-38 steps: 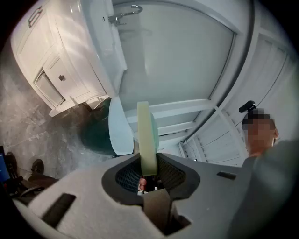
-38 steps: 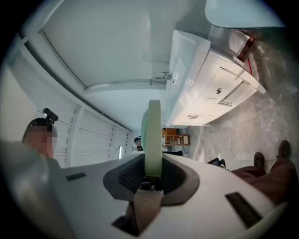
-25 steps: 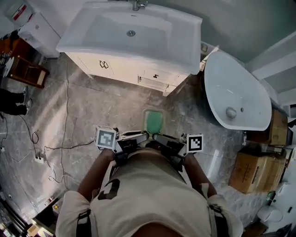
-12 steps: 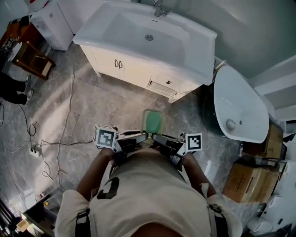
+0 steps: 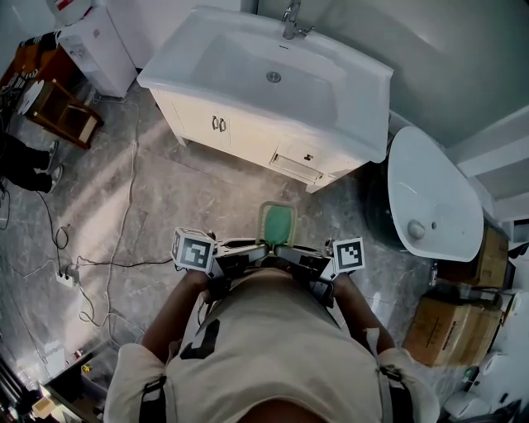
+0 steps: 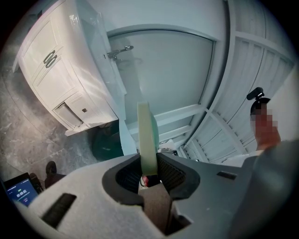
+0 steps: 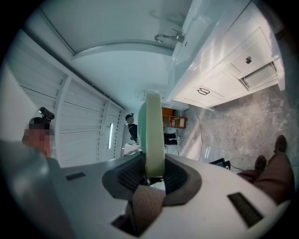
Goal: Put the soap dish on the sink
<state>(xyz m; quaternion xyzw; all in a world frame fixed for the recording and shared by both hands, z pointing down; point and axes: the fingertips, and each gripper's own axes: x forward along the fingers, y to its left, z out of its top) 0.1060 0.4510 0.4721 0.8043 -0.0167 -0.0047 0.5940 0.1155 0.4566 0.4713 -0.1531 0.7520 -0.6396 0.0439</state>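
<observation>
A pale green soap dish (image 5: 277,221) hangs above the marble floor, in front of my body, held from both sides. My left gripper (image 5: 261,245) is shut on its left edge, and the left gripper view shows the soap dish (image 6: 147,137) edge-on between the pads. My right gripper (image 5: 286,247) is shut on the right edge, where the soap dish (image 7: 153,133) stands upright in the jaws. The white sink (image 5: 364,91) with its faucet (image 5: 292,18) tops a white cabinet (image 5: 240,132) ahead, well apart from the dish.
A white oval bathtub (image 5: 434,206) stands to the right of the cabinet, with cardboard boxes (image 5: 450,326) below it. A wooden stool (image 5: 66,116) and a white appliance (image 5: 95,41) are at the upper left. Cables (image 5: 83,273) trail on the floor at left.
The sink has shifted right and lower in the head view. Both grippers keep hold of the soap dish in front of the body.
</observation>
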